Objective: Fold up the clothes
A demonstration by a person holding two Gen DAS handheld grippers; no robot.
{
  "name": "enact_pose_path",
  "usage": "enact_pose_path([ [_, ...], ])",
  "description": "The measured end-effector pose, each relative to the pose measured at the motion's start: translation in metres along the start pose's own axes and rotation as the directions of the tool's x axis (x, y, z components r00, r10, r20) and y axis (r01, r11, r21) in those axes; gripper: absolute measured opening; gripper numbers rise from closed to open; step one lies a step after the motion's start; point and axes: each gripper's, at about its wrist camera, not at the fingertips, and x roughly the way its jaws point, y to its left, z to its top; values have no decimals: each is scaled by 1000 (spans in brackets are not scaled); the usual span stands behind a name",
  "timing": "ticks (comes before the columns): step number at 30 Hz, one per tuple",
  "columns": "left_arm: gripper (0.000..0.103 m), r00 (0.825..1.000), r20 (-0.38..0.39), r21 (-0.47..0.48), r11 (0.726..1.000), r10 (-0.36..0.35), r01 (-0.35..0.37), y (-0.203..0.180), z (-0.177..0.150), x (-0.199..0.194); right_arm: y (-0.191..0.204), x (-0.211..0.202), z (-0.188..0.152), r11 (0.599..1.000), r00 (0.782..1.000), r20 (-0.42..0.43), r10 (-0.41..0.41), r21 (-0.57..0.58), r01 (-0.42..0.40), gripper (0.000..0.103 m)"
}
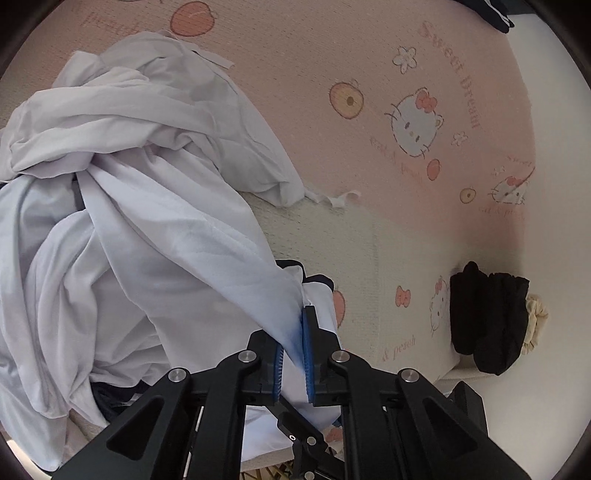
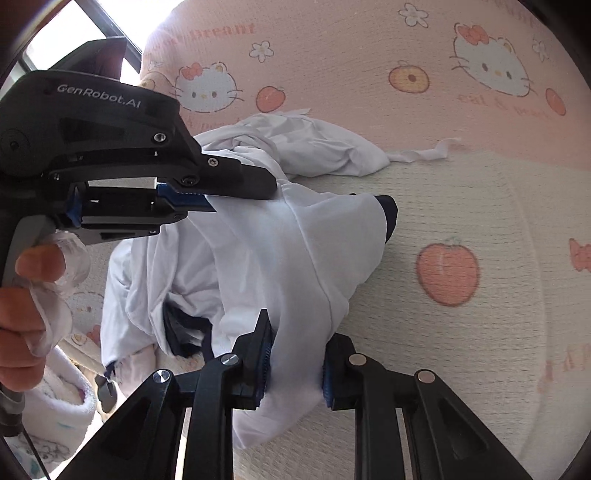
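A crumpled white garment (image 1: 129,240) with dark navy trim (image 2: 389,210) lies bunched on the pink printed bed sheet (image 1: 369,92). In the left wrist view my left gripper (image 1: 295,332) is shut on a pulled-up fold of it, the cloth pinched between the blue pads (image 1: 308,343). The right wrist view shows my right gripper (image 2: 295,358) shut on a thicker bunch of the same white garment (image 2: 295,251). The left gripper (image 2: 212,201) appears there too, at upper left, clamped on the cloth, with a person's hand (image 2: 22,295) on its handle.
Folded black clothes (image 1: 487,317) and a cream scrunchie (image 1: 535,317) sit by the bed's right edge. A dark garment (image 1: 495,14) lies at the far top right. A fluffy pale cloth (image 2: 62,398) lies below the hand, and a window (image 2: 74,29) is behind.
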Motion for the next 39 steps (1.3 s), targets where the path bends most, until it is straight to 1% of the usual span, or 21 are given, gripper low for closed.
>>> enact_pose_path([
  [7,7,998,-45,68,997,-32,35,-33,-9,16,-26,-20,-6,999,999,11,-39,39,38,21],
  [12,7,998,-70,142,990,3,6,-56,-15,32,-45,-26,-9,997,999,14,-52,64,51,21],
  [18,7,995,-99,151,988,-7,22,-77,-18,43,-66,-39,-11,994,998,40,-55,101,50,21],
  [23,7,995,-102,185,983,16,4,-101,-20,51,-83,-54,-15,991,994,79,-80,117,70,21],
  [27,7,993,-112,209,978,36,-12,-119,-23,60,-99,-63,-19,986,992,85,-91,147,78,21],
  [33,7,989,-143,245,969,45,-9,-149,-26,80,-118,-78,-18,979,985,91,-148,157,132,21],
  [37,7,986,-167,265,964,22,23,-167,-25,90,-134,-90,-17,969,978,85,-192,175,175,21],
  [39,7,985,-173,275,961,16,33,-176,-25,93,-142,-97,-17,965,976,84,-200,188,182,21],
])
